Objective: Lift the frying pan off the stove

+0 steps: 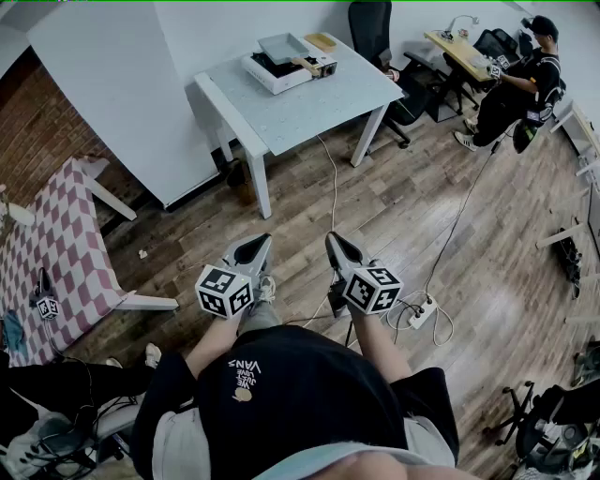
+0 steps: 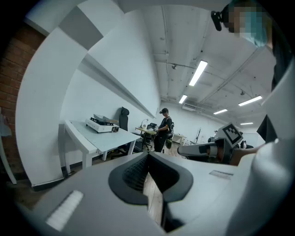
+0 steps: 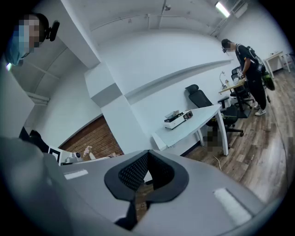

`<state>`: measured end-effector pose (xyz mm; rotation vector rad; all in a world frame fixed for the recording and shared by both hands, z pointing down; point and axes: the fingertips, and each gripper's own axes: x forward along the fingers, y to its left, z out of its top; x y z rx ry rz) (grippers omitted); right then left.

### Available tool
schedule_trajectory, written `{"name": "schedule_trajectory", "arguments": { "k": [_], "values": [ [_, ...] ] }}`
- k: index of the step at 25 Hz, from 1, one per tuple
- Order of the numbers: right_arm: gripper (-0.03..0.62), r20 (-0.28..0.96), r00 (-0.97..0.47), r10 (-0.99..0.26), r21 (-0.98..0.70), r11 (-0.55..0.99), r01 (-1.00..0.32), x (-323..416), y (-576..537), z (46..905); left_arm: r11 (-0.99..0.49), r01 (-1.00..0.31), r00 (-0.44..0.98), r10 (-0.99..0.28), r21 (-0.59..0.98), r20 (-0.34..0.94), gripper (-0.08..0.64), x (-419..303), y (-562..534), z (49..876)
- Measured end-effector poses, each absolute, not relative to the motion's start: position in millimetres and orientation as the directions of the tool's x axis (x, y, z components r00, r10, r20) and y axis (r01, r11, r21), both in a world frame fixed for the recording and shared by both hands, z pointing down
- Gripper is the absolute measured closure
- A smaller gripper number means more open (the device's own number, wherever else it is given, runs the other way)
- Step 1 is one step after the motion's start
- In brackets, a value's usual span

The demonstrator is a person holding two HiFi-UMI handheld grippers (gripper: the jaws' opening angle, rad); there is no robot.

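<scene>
A grey square frying pan sits on a white portable stove at the far end of a white table. Both grippers hang over the wooden floor close to my body, well short of that table. My left gripper is shut with nothing in it, and so is my right gripper. In the left gripper view the closed left gripper points toward the table and stove. The right gripper view shows the closed right gripper with the stove far ahead.
A table with a checkered cloth stands at the left. A person works at a desk at the back right, near an office chair. A power strip with cables lies on the floor by my right side.
</scene>
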<state>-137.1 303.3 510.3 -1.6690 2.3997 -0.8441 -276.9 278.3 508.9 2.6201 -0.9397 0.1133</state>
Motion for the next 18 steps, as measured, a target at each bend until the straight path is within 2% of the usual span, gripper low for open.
{"name": "schedule_trajectory", "arguments": {
  "k": [8, 9, 11, 15, 18],
  "values": [
    [0.591, 0.173, -0.325, -0.93, -0.44, 0.222, -0.87, -128.0, 239.2, 485.5, -0.768, -0.568, 0.822, -0.551, 0.296, 0.147, 0.55, -261.1, 220.2, 495.5],
    [0.574, 0.174, -0.322, -0.931, -0.442, 0.218, -0.87, -128.2, 229.8, 484.6, -0.771, -0.563, 0.824, -0.548, 0.296, 0.141, 0.513, -260.1, 211.4, 494.3],
    [0.492, 0.171, -0.323, -0.931, -0.462, 0.214, -0.861, -129.4, 210.3, 483.8, -0.776, -0.549, 0.833, -0.538, 0.31, 0.129, 0.362, -258.6, 192.1, 492.1],
    [0.445, 0.148, -0.317, -0.937, -0.504, 0.204, -0.839, -134.8, 167.6, 479.9, -0.798, -0.504, 0.861, -0.495, 0.331, 0.118, 0.325, -263.2, 150.9, 487.9],
    [0.426, 0.156, -0.315, -0.936, -0.518, 0.194, -0.833, -143.2, 135.6, 482.4, -0.806, -0.481, 0.874, -0.47, 0.345, 0.12, 0.325, -271.8, 116.8, 489.1]
  ]
}}
